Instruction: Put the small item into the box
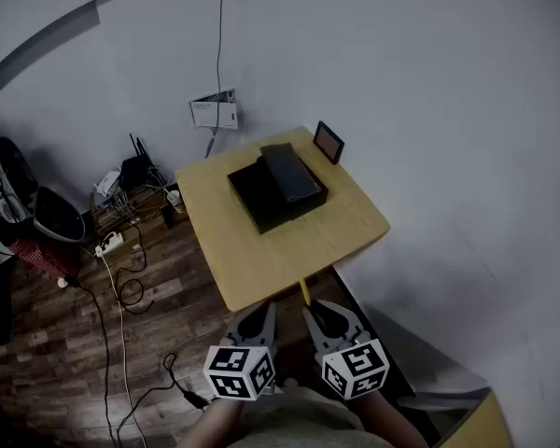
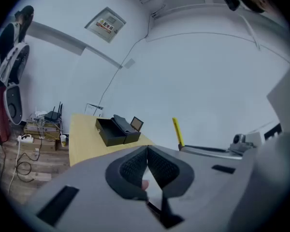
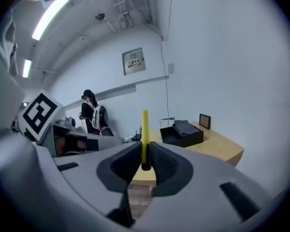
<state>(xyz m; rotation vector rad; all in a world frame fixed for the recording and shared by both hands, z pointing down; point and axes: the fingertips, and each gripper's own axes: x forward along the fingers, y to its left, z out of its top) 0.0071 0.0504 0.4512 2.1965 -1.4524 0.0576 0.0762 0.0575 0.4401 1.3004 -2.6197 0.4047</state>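
A thin yellow stick [image 3: 145,134] stands upright between the pads of my right gripper [image 3: 145,156], which is shut on it; in the head view the yellow stick [image 1: 305,292] points toward the table from my right gripper [image 1: 319,317]. My left gripper [image 2: 147,159] is shut with nothing between its pads; the head view has my left gripper [image 1: 255,323] beside the right one, short of the table's near edge. An open black box [image 1: 269,190] with its lid leaning on its right side sits on the yellow table [image 1: 261,259]. The black box [image 3: 180,134] appears far ahead in the right gripper view.
A small framed picture [image 1: 329,142] stands at the table's far right corner. Cables and a power strip [image 1: 112,244] lie on the wooden floor at the left, near a router [image 1: 135,168]. A white wall runs along the table's right side. A person with a backpack [image 3: 93,117] stands far off.
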